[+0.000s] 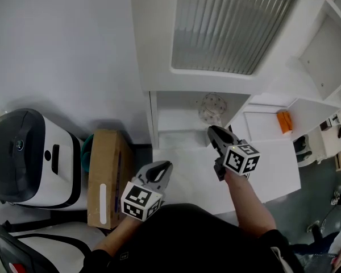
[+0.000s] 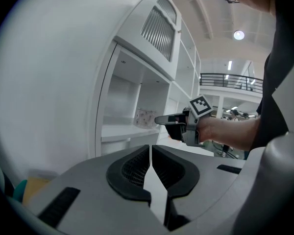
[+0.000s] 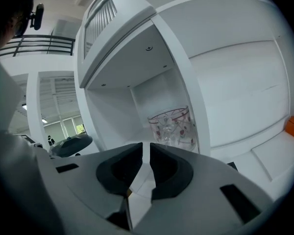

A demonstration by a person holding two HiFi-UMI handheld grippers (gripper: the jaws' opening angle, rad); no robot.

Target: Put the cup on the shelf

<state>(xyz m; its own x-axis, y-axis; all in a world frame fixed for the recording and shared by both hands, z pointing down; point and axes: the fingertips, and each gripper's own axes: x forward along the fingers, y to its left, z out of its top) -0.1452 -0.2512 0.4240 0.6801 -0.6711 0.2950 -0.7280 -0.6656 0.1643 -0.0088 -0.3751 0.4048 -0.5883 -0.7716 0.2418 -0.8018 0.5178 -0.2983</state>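
Right gripper (image 3: 148, 146) jaws all but together, holding nothing. Just ahead and slightly right, clear of them: patterned glass cup (image 3: 172, 128), upright on the shelf (image 1: 179, 121). Left gripper (image 1: 161, 170) jaws together, empty, farther back, well apart from the cup.

White wall (image 1: 57, 38), ribbed-glass cabinet door (image 1: 233, 24)

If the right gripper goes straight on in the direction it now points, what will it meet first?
Most likely the glass cup, standing in the open shelf compartment just ahead of the right gripper. It sits slightly right of the jaws' line, so a near miss is possible.
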